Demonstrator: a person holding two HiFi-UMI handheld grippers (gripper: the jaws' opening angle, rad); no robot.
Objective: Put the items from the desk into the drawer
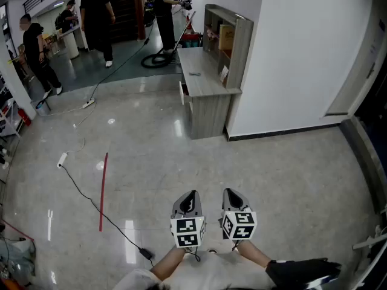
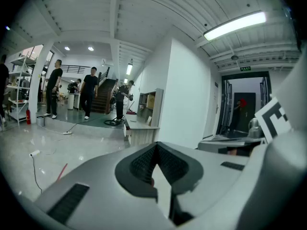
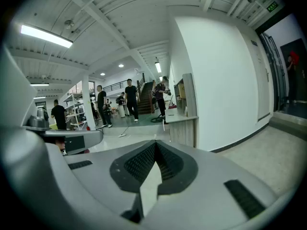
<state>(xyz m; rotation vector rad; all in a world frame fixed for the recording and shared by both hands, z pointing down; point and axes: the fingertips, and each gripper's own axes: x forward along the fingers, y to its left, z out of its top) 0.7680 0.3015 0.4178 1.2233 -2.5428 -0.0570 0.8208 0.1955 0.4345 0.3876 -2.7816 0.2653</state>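
Note:
A wooden desk (image 1: 202, 83) with a shelf unit on top stands far ahead against the white wall. Its drawer (image 1: 183, 93) sticks out slightly on the left side. A small dark item (image 1: 194, 74) lies on the desktop, and a brown box (image 1: 227, 36) sits in the shelf. My left gripper (image 1: 192, 194) and right gripper (image 1: 230, 192) hang side by side low in the head view, far from the desk, both shut and holding nothing. The desk (image 2: 139, 125) shows small above the shut left gripper (image 2: 156, 145), and the desk (image 3: 182, 120) also appears beyond the shut right gripper (image 3: 156, 143).
A black cable (image 1: 91, 201) and a red stick (image 1: 103, 191) lie on the shiny floor to the left. A white power strip (image 1: 89, 103) and a coiled hose (image 1: 158, 60) sit near the desk. Several people (image 1: 97, 18) stand at the back. The white wall (image 1: 290, 53) rises on the right.

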